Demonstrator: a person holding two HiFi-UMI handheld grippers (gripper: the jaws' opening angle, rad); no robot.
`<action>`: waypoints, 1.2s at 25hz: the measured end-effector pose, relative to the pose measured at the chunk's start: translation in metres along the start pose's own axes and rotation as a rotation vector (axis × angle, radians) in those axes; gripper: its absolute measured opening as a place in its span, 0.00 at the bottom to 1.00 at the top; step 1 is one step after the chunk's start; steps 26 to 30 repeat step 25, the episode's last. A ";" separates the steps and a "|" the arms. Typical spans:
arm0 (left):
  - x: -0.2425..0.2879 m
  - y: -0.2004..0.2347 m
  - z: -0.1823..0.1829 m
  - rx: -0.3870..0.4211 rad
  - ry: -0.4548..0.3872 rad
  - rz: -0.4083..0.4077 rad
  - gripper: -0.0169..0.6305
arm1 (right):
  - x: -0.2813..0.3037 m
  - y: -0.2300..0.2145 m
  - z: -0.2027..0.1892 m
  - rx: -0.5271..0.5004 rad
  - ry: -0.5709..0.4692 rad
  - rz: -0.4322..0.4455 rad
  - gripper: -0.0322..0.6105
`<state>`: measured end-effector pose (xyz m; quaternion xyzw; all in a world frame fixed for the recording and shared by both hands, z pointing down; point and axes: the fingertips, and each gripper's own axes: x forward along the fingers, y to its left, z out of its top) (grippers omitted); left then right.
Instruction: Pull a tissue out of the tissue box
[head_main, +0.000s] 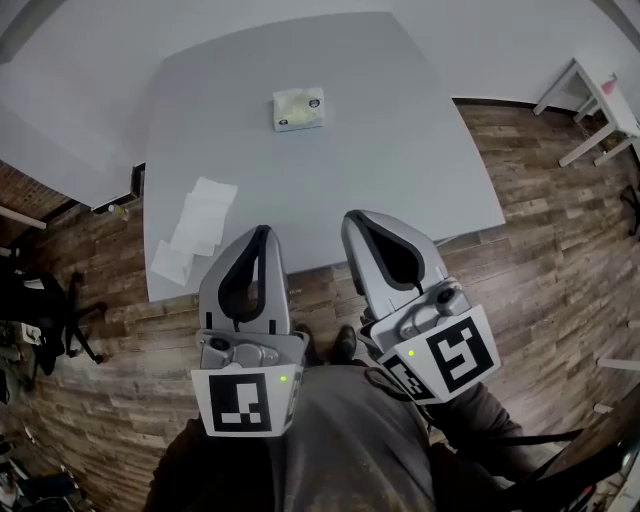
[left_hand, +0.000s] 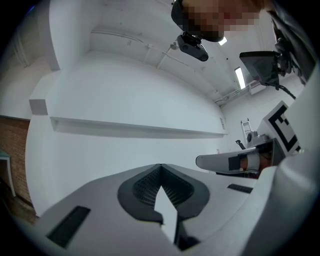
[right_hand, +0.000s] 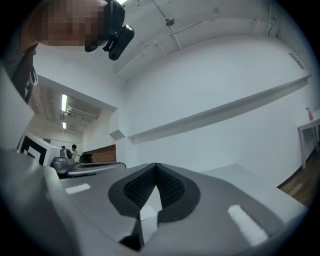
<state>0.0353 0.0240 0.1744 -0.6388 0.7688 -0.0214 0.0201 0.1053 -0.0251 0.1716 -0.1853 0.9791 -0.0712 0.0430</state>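
The tissue box (head_main: 298, 109), pale with a tissue showing at its top, stands on the far middle of the grey table (head_main: 400, 150). Both grippers hover over the table's near edge, well short of the box, pointing level toward the wall. My left gripper (head_main: 264, 232) is shut with nothing between its pads, and its tips meet in the left gripper view (left_hand: 160, 165). My right gripper (head_main: 353, 218) is also shut and empty, its tips together (right_hand: 156, 165). Neither gripper view shows the box.
Several loose white tissues (head_main: 198, 228) lie near the table's left front corner. A white stool-like frame (head_main: 592, 105) stands on the wooden floor at the right, a dark office chair (head_main: 40, 300) at the left. A white wall with a shelf (left_hand: 135, 129) lies ahead.
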 end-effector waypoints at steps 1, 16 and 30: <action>-0.001 0.000 0.001 0.001 -0.001 -0.003 0.02 | 0.000 0.001 0.000 -0.001 0.000 -0.002 0.05; -0.011 -0.006 0.008 0.007 -0.032 -0.016 0.02 | -0.015 0.012 0.001 -0.004 -0.009 -0.019 0.05; -0.013 -0.006 0.007 0.005 -0.028 -0.027 0.02 | -0.018 0.016 0.001 -0.004 -0.009 -0.026 0.05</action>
